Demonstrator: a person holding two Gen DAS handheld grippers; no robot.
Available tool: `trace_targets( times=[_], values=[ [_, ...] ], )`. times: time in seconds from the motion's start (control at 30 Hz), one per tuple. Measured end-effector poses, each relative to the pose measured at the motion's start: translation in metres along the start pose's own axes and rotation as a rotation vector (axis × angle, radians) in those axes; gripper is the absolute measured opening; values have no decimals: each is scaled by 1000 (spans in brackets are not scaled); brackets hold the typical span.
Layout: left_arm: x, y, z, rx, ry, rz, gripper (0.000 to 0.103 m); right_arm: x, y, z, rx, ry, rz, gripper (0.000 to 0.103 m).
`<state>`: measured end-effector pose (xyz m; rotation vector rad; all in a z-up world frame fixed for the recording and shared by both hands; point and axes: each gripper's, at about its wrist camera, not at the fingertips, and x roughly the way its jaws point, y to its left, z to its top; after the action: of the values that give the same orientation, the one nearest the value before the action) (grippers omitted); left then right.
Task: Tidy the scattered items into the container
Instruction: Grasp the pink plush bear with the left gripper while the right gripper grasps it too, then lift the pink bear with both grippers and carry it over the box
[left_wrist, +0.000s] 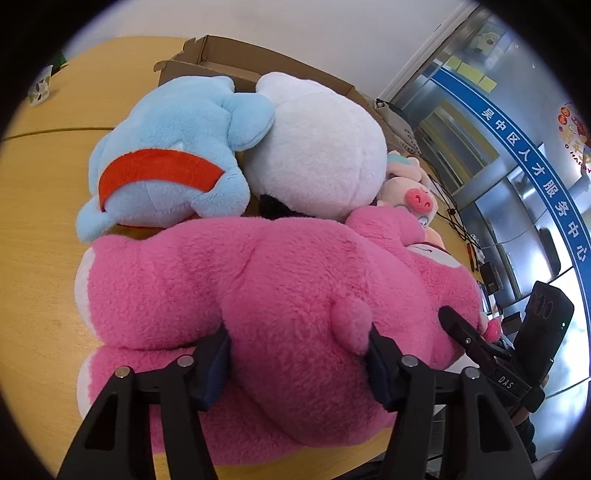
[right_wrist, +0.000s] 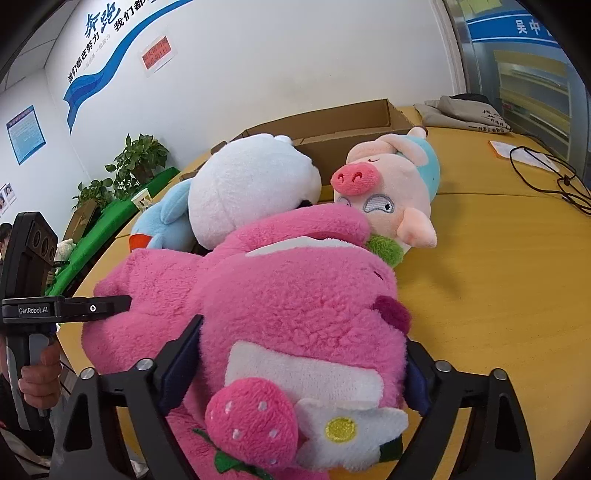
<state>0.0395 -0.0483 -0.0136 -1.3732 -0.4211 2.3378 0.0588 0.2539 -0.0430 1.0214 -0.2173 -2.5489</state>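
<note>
Left wrist view shows the left hand-held gripper (left_wrist: 299, 354) with its two pads pressed into the rump of the big pink plush bear (left_wrist: 280, 280), the fur bulging around them, so it grips the bear. In the right wrist view the right hand-held gripper (right_wrist: 303, 365) straddles the bear's head end, its pads set against the fur on either side just behind the strawberry (right_wrist: 251, 424) and white flower (right_wrist: 351, 432); it looks clamped on the bear too, at a wide spread.

The bear lies on the yellow bench (right_wrist: 498, 295) directly ahead of both grippers. Beyond it sit a blue plush (left_wrist: 173, 155), a white plush (left_wrist: 317, 147) and a pig plush (right_wrist: 391, 195), all touching or nearly touching the bear. The cardboard box (right_wrist: 332, 125) stands open farther ahead, behind those toys.

To do this lift well, both grips probably need to bite deep into the stuffing, since soft fur can slip. The two ends should likely rise together and level, high enough to clear the smaller toys and the box's near wall, before release over the opening.
</note>
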Motion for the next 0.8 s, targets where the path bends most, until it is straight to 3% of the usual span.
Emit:
trace_targets(
  times=[0.17, 0.4, 0.5, 0.7, 0.8],
  values=[
    [-20, -7, 5, 11, -33, 1, 49, -20, 11, 0, -33, -28, 18, 76],
    [-70, -37, 28, 96, -174, 30, 49, -47, 25, 24, -59, -114, 48, 73],
    [-94, -52, 52, 141, -245, 37, 49, -62, 32, 48, -75, -162, 63, 73],
    [-139, -84, 118, 243, -423, 52, 49, -86, 52, 128, -156, -303, 60, 74],
    [-150, -93, 153, 271, -458, 51, 49, -92, 58, 172, -192, -354, 64, 74]
  ],
)
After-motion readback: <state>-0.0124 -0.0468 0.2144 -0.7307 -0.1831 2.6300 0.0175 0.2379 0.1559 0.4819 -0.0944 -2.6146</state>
